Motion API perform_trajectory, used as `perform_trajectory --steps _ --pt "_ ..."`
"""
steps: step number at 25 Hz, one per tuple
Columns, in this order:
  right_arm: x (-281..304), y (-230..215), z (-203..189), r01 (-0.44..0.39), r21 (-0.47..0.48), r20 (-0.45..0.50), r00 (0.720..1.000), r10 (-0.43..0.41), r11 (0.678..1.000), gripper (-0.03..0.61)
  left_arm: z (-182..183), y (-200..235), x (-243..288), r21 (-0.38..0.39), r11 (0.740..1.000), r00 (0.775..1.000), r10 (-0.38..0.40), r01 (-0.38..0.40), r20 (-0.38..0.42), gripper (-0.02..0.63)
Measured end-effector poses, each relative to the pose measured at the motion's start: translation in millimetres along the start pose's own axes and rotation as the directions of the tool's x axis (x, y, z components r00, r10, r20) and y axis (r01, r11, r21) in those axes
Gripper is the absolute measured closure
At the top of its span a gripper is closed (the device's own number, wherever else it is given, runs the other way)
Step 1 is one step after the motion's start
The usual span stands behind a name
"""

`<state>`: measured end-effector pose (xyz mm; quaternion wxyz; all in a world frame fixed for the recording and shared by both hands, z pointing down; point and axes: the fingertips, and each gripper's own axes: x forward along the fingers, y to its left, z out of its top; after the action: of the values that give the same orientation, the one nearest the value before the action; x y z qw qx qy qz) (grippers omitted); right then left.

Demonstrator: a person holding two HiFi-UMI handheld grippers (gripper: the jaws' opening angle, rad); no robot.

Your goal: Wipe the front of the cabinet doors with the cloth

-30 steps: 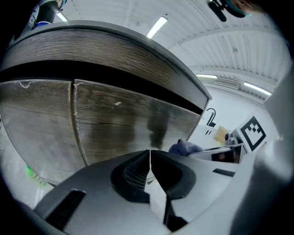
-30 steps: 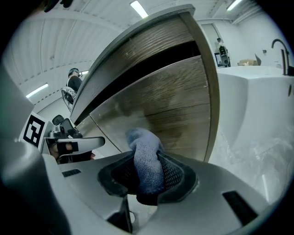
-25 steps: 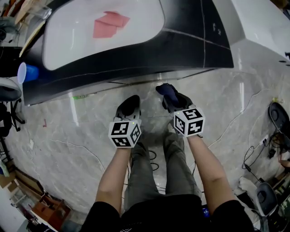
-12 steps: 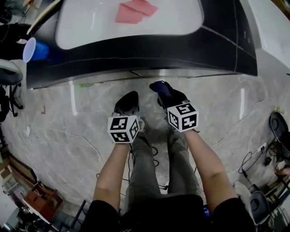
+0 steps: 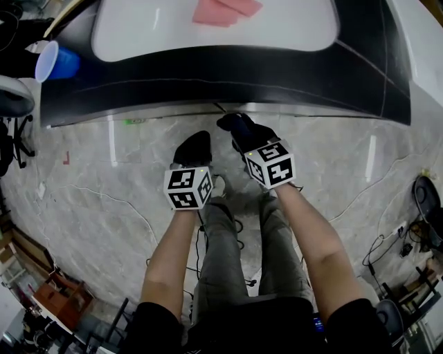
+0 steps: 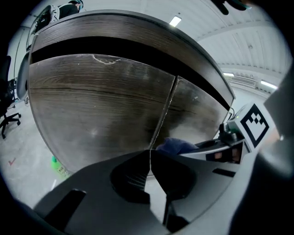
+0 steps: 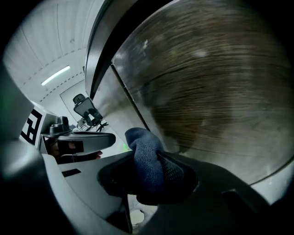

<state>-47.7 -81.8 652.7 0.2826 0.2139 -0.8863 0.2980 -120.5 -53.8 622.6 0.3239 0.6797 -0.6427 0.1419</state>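
While your right gripper (image 7: 150, 170) clamps the blue cloth (image 7: 143, 148) close by the cabinet doors (image 6: 101, 105), contact unclear, your left gripper (image 6: 149, 161) is pinched together, empty. Door fronts look hazy and smudged. Wiping seems barely begun, with both doors left.

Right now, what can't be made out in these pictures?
Head view: the pink cloth on the counter is cut off by the top edge.
Left gripper view: the green object is too small, partly behind the left gripper.
Right gripper view: the right gripper hides most of the blue cloth.
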Motion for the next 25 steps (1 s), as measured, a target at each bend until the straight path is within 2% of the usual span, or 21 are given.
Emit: perform_trajectory --steps 6,13,25 --pt "11 -17 4 0.012 -0.015 -0.015 1.000 -0.012 1.000 0.462 2 -5 9 -0.014 1.000 1.000 -0.004 0.004 0.001 0.598" --pt "-22 -61 -1 0.075 0.010 0.011 0.997 -0.075 0.997 0.461 -5 -28 21 0.021 0.999 0.999 -0.024 0.025 -0.030 0.598" --pt "-87 -132 -24 0.175 0.096 0.052 0.982 -0.180 0.980 0.460 0 -119 62 0.071 0.988 0.989 -0.134 0.137 -0.055 0.598"
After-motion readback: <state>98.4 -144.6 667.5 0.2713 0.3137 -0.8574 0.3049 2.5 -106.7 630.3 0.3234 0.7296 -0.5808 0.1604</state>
